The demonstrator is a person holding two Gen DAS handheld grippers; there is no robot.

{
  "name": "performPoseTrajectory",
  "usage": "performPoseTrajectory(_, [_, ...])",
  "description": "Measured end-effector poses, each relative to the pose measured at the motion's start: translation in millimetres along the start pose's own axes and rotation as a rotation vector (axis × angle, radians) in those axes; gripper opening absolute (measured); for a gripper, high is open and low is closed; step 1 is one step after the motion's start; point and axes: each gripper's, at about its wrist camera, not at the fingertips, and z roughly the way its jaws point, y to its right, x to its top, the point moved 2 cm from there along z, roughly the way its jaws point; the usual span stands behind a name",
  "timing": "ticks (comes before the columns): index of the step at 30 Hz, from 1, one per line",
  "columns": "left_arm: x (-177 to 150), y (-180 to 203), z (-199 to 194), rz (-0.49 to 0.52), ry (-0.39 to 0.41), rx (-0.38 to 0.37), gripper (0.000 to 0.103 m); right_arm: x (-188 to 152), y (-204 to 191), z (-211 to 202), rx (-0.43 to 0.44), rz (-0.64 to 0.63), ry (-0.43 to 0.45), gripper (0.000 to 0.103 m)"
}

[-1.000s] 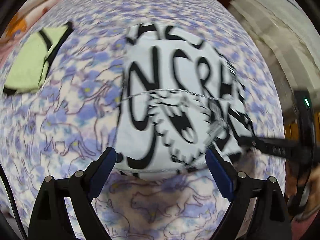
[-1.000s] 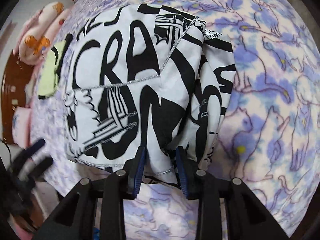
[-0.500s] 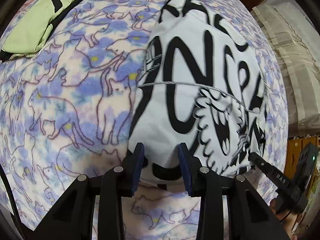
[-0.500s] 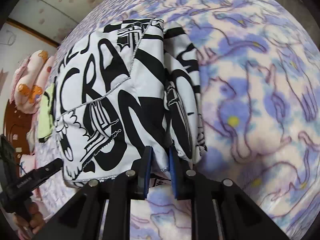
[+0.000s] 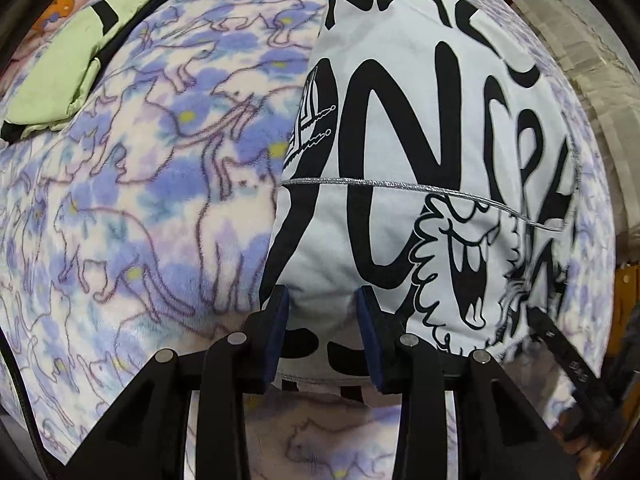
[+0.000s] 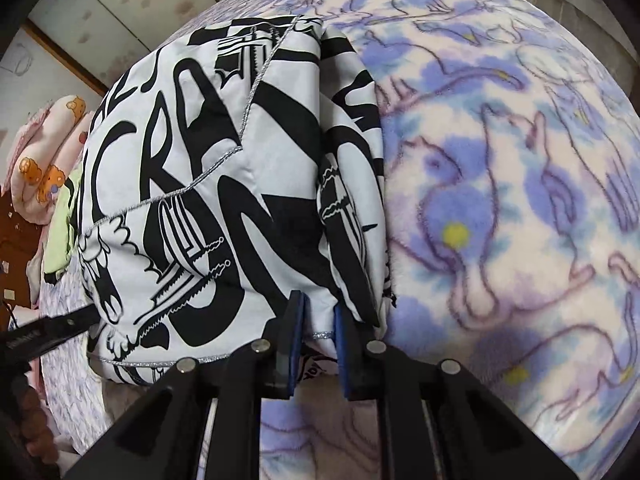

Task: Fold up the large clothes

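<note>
A white garment with bold black lettering [image 5: 420,152] lies folded into a thick stack on a purple cat-print blanket [image 5: 140,220]. My left gripper [image 5: 322,320] is shut on the garment's near edge at its left corner. My right gripper [image 6: 318,320] is shut on the same near edge at the right corner, where the folded layers [image 6: 348,184] bunch up. The garment fills the left half of the right wrist view [image 6: 200,200]. Each gripper's arm shows at the edge of the other's view.
A folded pale green garment with black trim [image 5: 68,68] lies at the far left of the blanket. Pink cartoon-print bedding [image 6: 44,160] is piled beyond it. A beige wall [image 6: 120,20] and a curtain [image 5: 592,64] border the bed.
My left gripper went from wide open in front of the garment to closed on its near edge. My right gripper kept its hold, and both views moved closer to the cloth.
</note>
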Motion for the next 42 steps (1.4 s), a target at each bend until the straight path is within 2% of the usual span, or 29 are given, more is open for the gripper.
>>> performPoseTrajectory(2, [-3, 7, 1, 0.000, 0.022, 0.016, 0.034, -1, 1, -2, 0.015, 0.021, 0.004, 0.012])
performPoseTrajectory(6, [-20, 10, -20, 0.029, 0.127, -0.006, 0.030, 3, 5, -17, 0.027, 0.004, 0.030, 0.013])
performPoseTrajectory(8, [-28, 11, -30, 0.046, 0.131, -0.010, 0.029, 3, 2, -29, 0.031, -0.010, 0.048, 0.014])
performPoseTrajectory(13, [-36, 13, -68, 0.098, 0.148, -0.049, 0.028, -4, -20, -77, -0.014, -0.114, 0.184, 0.016])
performPoseTrajectory(15, [-34, 17, -75, 0.114, 0.145, -0.071, 0.028, 0, -28, -93, 0.023, -0.136, 0.224, 0.016])
performPoseTrajectory(17, [-29, 27, -80, 0.125, 0.139, -0.077, 0.027, 2, -41, -98, 0.099, -0.176, 0.220, 0.016])
performPoseTrajectory(18, [-26, 30, -79, 0.129, 0.138, -0.079, 0.023, 4, -47, -98, 0.126, -0.194, 0.211, 0.016])
performPoseTrajectory(21, [-3, 34, -67, 0.134, 0.146, -0.099, 0.017, 6, -71, -85, 0.226, -0.240, 0.186, 0.013])
performPoseTrajectory(22, [5, 36, -62, 0.133, 0.148, -0.098, 0.012, 8, -79, -75, 0.251, -0.245, 0.179, 0.006])
performPoseTrajectory(23, [11, 38, -58, 0.135, 0.148, -0.104, 0.011, 8, -85, -71, 0.262, -0.246, 0.175, 0.002])
performPoseTrajectory(26, [33, 42, -45, 0.129, 0.157, -0.146, 0.011, 22, -104, -45, 0.288, -0.218, 0.162, 0.000])
performPoseTrajectory(32, [80, 40, -29, 0.092, 0.193, -0.220, 0.011, 59, -123, -8, 0.318, -0.148, 0.184, 0.000])
performPoseTrajectory(36, [111, 42, -7, 0.065, 0.177, -0.254, 0.010, 87, -122, 13, 0.295, -0.108, 0.195, 0.000])
performPoseTrajectory(42, [153, 43, 16, -0.001, 0.223, -0.305, 0.009, 131, -119, 41, 0.297, -0.077, 0.199, 0.000])
